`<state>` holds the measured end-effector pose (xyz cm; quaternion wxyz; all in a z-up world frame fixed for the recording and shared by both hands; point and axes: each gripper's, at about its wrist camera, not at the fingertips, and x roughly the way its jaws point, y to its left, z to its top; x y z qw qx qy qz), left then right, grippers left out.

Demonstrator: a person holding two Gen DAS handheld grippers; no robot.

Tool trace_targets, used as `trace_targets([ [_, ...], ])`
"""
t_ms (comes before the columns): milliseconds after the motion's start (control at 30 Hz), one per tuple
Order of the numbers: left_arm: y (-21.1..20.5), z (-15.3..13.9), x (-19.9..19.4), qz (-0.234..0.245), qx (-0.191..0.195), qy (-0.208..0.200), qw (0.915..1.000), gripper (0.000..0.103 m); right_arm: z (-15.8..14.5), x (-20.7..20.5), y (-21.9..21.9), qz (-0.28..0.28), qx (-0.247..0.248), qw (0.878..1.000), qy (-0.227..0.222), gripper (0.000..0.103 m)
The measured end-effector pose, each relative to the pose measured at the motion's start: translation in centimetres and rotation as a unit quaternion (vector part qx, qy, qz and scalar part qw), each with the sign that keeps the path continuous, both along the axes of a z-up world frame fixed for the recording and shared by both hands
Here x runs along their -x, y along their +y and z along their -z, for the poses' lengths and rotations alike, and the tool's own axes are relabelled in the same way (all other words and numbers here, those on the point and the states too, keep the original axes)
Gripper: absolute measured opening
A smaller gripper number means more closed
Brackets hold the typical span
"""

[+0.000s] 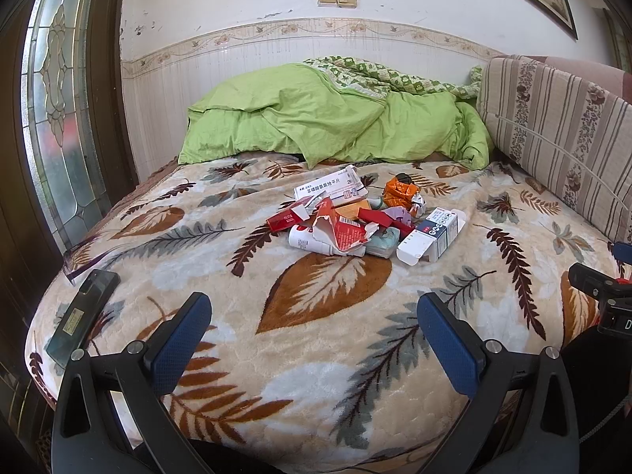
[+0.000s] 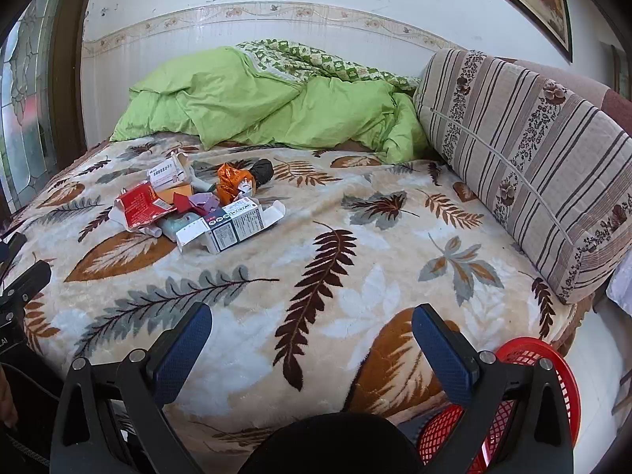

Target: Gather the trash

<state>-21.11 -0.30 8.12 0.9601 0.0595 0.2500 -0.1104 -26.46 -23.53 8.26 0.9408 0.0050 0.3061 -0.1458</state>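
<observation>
A pile of trash (image 1: 363, 217) lies in the middle of the bed: torn red cartons (image 1: 343, 233), a white medicine box (image 1: 335, 187), a crumpled orange wrapper (image 1: 401, 193) and a white and blue box (image 1: 434, 235). The same pile (image 2: 197, 205) shows at the left in the right wrist view. My left gripper (image 1: 314, 316) is open and empty, hovering over the bed's near edge, short of the pile. My right gripper (image 2: 312, 324) is open and empty, to the right of the pile. A red mesh basket (image 2: 529, 391) sits below the bed's near right corner.
A leaf-patterned blanket (image 1: 316, 355) covers the bed. A green duvet (image 1: 335, 118) is heaped at the wall. A striped cushion (image 1: 553, 134) lines the right side. A dark phone (image 1: 83, 312) lies at the bed's near left edge. A glass door (image 1: 59, 118) stands at the left.
</observation>
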Motion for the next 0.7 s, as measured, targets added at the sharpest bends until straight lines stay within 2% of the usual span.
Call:
trace_targets([
  [700, 0.12, -0.09, 0.04, 0.002, -0.001, 0.000, 1.0000, 0.103, 0.30, 0.22, -0.46, 0.001, -0.003, 1.000, 0.004, 0.102],
])
